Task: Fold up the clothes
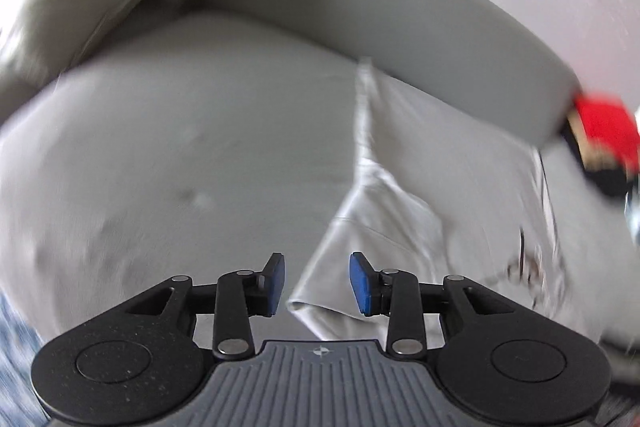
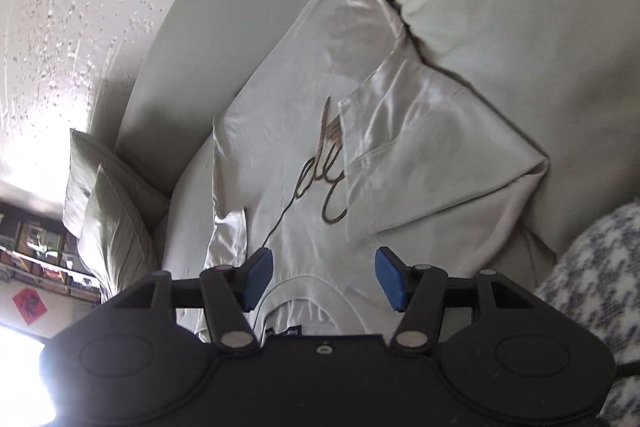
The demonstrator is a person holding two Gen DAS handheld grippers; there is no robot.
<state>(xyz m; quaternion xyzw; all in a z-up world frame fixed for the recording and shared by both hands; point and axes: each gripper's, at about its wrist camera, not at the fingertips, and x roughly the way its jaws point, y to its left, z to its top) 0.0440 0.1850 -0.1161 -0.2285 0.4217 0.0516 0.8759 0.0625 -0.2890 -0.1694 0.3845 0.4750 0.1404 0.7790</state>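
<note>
A white T-shirt [image 2: 304, 163] with brown script lettering [image 2: 328, 179] lies spread on a pale sofa seat, one sleeve [image 2: 420, 155] folded in over the lettering. My right gripper [image 2: 324, 277] stands open just above the shirt's collar [image 2: 304, 307], with nothing pressed between its blue pads [image 2: 258, 277]. The left wrist view is blurred. There the shirt [image 1: 384, 195] runs along the right, and a corner of it [image 1: 316, 303] lies below my left gripper [image 1: 318, 283]. That gripper is open and its pads [image 1: 360, 281] do not touch the cloth.
Pale cushions lie beside the shirt: a large one [image 2: 520, 7] at upper right, two smaller [image 2: 108, 211] at left. The sofa back [image 1: 380, 39] rises behind the grey seat [image 1: 180, 167]. A houndstooth fabric [image 2: 592, 287] lies at right. A red object [image 1: 604, 131] shows at the sofa's end.
</note>
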